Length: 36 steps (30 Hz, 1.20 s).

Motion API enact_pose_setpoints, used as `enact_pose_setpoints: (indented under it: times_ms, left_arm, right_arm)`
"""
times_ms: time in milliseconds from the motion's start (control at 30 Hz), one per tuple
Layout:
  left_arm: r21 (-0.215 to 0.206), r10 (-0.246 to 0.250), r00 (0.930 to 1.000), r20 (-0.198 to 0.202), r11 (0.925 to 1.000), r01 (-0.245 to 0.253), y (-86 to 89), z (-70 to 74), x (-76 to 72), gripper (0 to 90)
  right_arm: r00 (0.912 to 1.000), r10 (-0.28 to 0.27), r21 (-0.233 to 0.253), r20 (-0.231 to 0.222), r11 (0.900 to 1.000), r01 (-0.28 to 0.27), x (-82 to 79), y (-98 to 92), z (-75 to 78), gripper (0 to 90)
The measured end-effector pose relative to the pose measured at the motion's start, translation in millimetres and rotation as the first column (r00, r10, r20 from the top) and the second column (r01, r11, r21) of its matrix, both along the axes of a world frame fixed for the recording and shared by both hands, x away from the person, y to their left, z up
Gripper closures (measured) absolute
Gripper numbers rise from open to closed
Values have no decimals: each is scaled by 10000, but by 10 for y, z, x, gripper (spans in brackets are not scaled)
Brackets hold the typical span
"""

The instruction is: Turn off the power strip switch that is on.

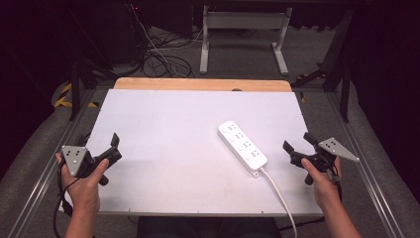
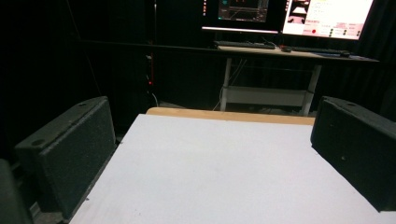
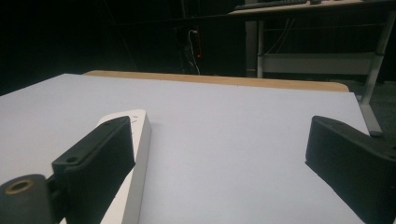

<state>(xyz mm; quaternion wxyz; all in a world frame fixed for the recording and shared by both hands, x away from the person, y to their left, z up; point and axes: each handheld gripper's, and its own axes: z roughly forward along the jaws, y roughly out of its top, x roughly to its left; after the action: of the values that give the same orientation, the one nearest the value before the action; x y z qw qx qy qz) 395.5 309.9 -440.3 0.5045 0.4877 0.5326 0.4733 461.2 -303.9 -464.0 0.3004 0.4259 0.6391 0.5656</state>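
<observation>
Power strip [image 1: 242,147] lies flat on the white table [image 1: 168,139], right of centre, long axis running diagonally from far-left to near-right, sockets up; its white cable [image 1: 280,196] leaves the near end & runs off the table's front edge. I've got the right gripper [image 1: 297,148] just right of the strip's near end, close but apart from it, jaws spread wide w/ nothing between them. In the right gripper view [image 3: 219,154] the strip [image 3: 135,154] sits partly behind the one jaw, bare white board filling the gap between both. Left gripper [image 1: 113,148] is over the table's left edge, well apart from the strip, jaws also spread & empty; left gripper view [image 2: 212,154] looks straight across the bare board to its wooden far edge [image 2: 229,115], w/ a desk [image 2: 289,51] & lit monitors [image 2: 327,16] in the dark behind. Both grippers held in a person's hands, forearms coming in from the near side.
</observation>
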Motion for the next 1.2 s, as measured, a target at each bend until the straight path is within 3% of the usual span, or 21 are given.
enact_pose_setpoints:
  times_ms: [300, 367, 500, 733, 867, 900, 933, 1000, 1100, 1200]
  left_arm:
    - [117, -117, 9999, -44, 9999, 118, -16, -4, 27, 9]
    - [106, -94, 9999, -60, 9999, 95, -10, -6, 30, 9]
    - [124, -176, 9998, -120, 9998, 177, -20, -15, 52, 13]
    - [169, -275, 9995, -161, 9995, 278, -32, -20, 55, 13]
    - [144, -259, 9996, -127, 9996, 261, -30, -17, 53, 16]
    - [156, -264, 9996, -119, 9995, 266, -31, -17, 52, 16]
    - [172, -286, 9995, -127, 9994, 288, -31, -17, 51, 16]
    - [184, -336, 9993, -136, 9993, 338, -35, -19, 52, 16]
    - [166, -349, 9993, -131, 9992, 351, -35, -19, 55, 17]
    - [152, -363, 9992, -141, 9992, 365, -33, -21, 60, 17]
  right_arm:
    - [10000, 17, 55, 59, 10000, -18, -8, -23, -1, 79]
    - [9999, -94, 34, -95, 9999, 95, 9, -16, -14, 91]
    - [9993, -65, 110, -361, 9999, 69, 31, -24, -28, 165]
    - [9999, 39, -175, -122, 9998, -41, 23, -18, -17, 280]
    - [9999, 20, -220, 106, 9998, -18, -8, -31, 13, 418]
    - [9999, 20, -220, 106, 9998, -18, -8, -31, 13, 418]
    - [10000, -5, -214, 87, 9998, 7, -17, -47, 32, 502]
    - [10000, -13, -230, -1, 9997, 13, -16, -56, 44, 522]
    - [9999, -117, -259, 85, 9996, 119, -25, -82, 81, 700]
    - [9993, -263, -566, -263, 9981, 247, -39, -81, 116, 762]
